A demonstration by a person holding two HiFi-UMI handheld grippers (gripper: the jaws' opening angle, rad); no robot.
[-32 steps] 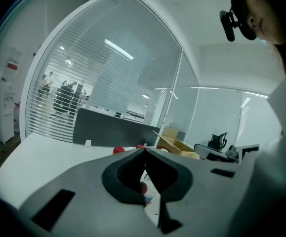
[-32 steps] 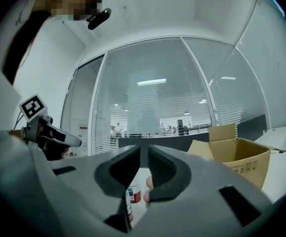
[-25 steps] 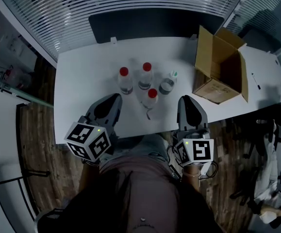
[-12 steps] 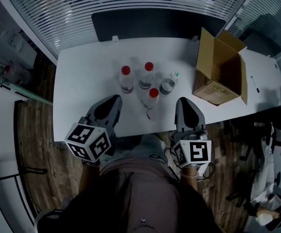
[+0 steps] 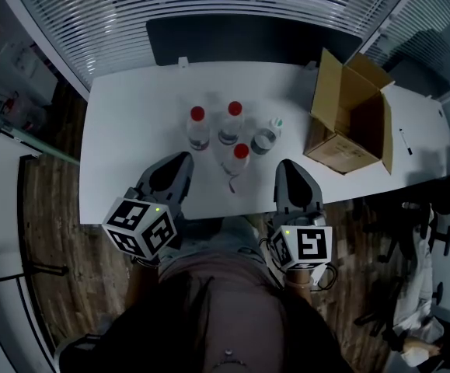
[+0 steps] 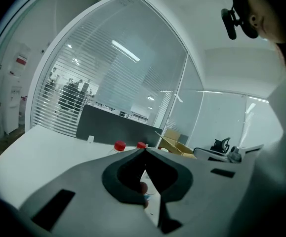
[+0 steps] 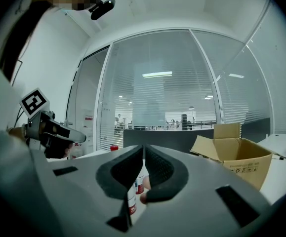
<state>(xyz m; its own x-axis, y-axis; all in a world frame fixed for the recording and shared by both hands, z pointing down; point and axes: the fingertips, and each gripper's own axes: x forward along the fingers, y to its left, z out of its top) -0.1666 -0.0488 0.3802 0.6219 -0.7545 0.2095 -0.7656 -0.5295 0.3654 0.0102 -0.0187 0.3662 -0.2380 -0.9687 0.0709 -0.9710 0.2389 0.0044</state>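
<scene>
Hovering closed over the near table [image 5: 123,142] edge: both hand-held grippers [image 5: 176,164] [image 5: 287,170].

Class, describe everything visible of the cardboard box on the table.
The cardboard box is brown, with small print on one side. It stands upright on the right part of the white table, top flaps open and sticking up. Its inside is in shadow; no contents show. It stands apart from the bottles to its left; only the table touches it.
</scene>
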